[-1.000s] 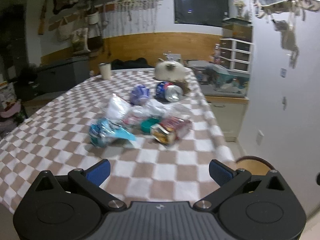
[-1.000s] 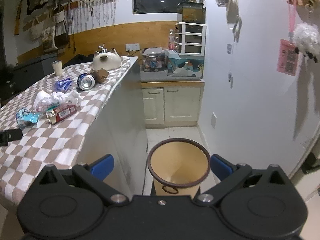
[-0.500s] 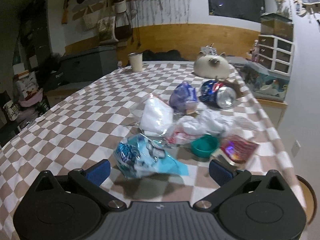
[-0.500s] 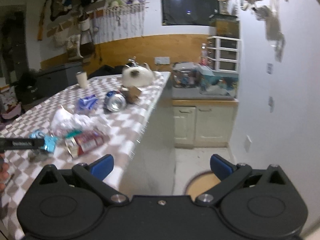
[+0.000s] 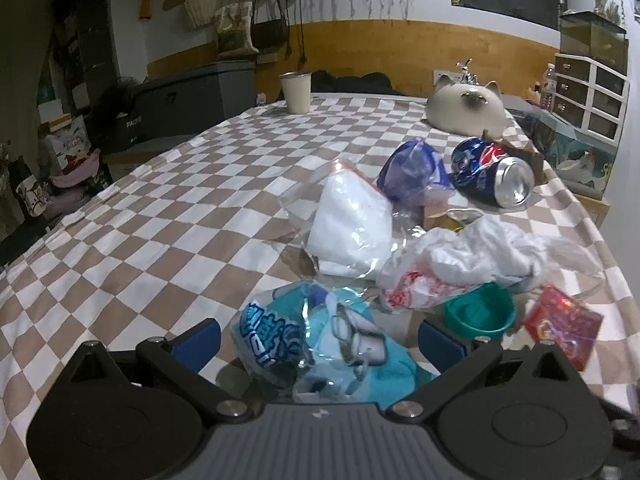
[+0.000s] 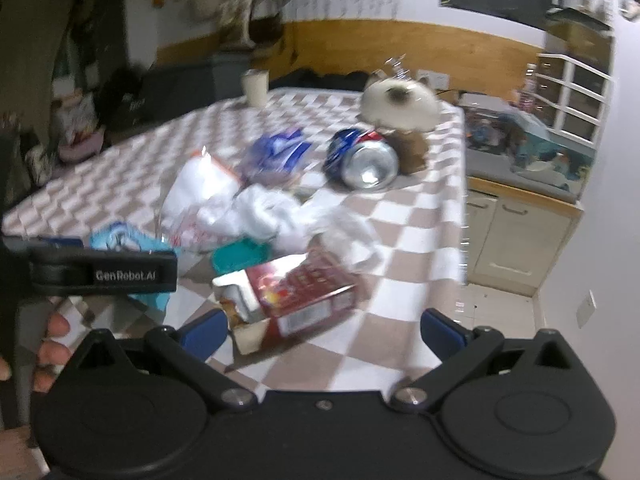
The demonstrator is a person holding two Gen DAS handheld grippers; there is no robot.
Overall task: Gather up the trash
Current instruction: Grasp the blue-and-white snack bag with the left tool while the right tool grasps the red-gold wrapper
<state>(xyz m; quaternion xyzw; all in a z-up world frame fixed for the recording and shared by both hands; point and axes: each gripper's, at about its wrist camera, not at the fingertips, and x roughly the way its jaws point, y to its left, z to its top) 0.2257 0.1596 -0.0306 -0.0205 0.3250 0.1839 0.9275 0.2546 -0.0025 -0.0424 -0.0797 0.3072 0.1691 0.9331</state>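
Trash lies on the checkered table. My left gripper is open, and a light blue wrapper sits between its fingers. Beyond it lie a white plastic bag, crumpled white plastic, a teal lid, a red carton, a purple-blue wrapper and a crushed blue can. My right gripper is open, with the red carton just ahead between its fingers. The left gripper's body shows at the left of the right wrist view.
A cat-shaped cream ornament and a cream cup stand at the table's far end. The table's right edge drops to the floor beside low cabinets. White drawers stand at the right wall.
Both grippers moved in toward the trash pile. The blue wrapper now lies between the left fingers. The right gripper swung left from the floor bin to the red carton.
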